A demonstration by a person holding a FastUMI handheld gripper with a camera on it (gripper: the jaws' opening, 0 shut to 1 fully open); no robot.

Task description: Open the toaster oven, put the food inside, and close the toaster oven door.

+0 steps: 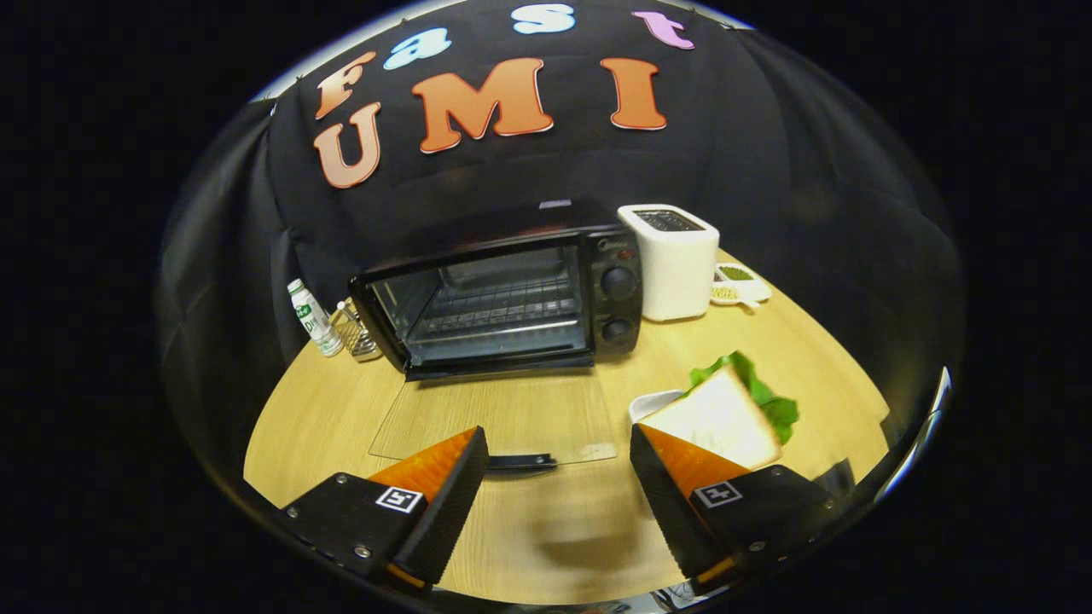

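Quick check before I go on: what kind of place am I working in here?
Likely a mock kitchen counter set up in a booth: a toaster oven with its door down on a wooden table, a white toaster beside it, and black cloth behind. The open gripper holds nothing.

From my seat the light looks even and warm, falling from above onto the wooden table (768,341), with a soft blurred shadow on the wood between the gripper (559,486) fingers. I see faint glare across the glass oven door (499,418) lying open, and the toaster oven (503,290) cavity stays dim. The fisheye bends the table rim hard, and detail smears and darkens toward the outer ring, where the fingers' bases soften.
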